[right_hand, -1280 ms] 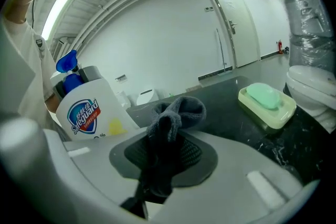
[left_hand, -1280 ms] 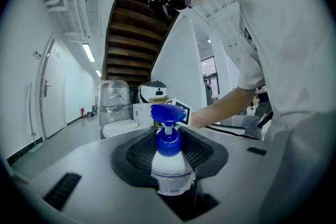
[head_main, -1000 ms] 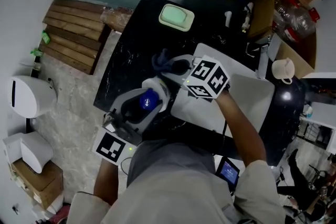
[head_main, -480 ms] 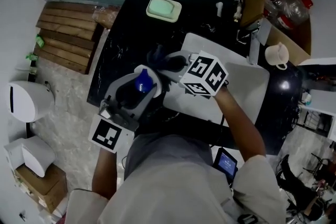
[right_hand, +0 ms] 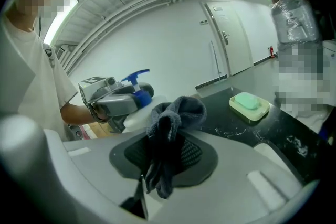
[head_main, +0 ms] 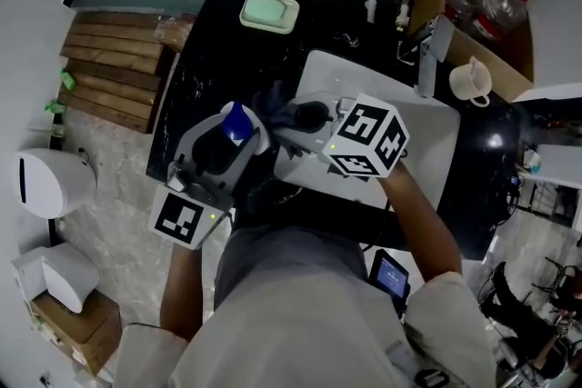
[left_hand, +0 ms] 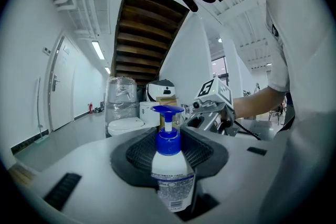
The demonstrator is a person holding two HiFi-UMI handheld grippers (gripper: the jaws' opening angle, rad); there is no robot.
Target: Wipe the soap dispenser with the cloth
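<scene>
View from above of a person standing at a black marble worktop point(head_main: 207, 50) with a white sink basin point(head_main: 435, 150) set into it, holding a two-jaw gripper in each hand. The left gripper point(head_main: 238, 143) has its jaws closed on the lower body of a white soap dispenser point(left_hand: 170, 168), one dark ribbed pad on each side of the bottle. The dispenser stands upright between the jaws, its blue pump head and collar rising above them and its printed label facing the camera on that gripper. It is held in the air over the near left part of the worktop, at the basin's left edge. The right gripper point(head_main: 300, 116), with its cube of square markers over the basin, points left toward the dispenser. Its jaws are pressed together on a dark grey cloth point(right_hand: 169, 128), which is bunched into a rounded wad above the jaws while a loose end hangs below them. The wad sits just beside the dispenser, on the dispenser's right in the head view; whether the two touch cannot be made out. Farther back on the worktop a pale green bar of soap lies in a soap dish point(head_main: 269, 12). A faucet point(head_main: 426, 59) stands at the basin's far rim, with a white mug point(head_main: 473, 82) near it.
</scene>
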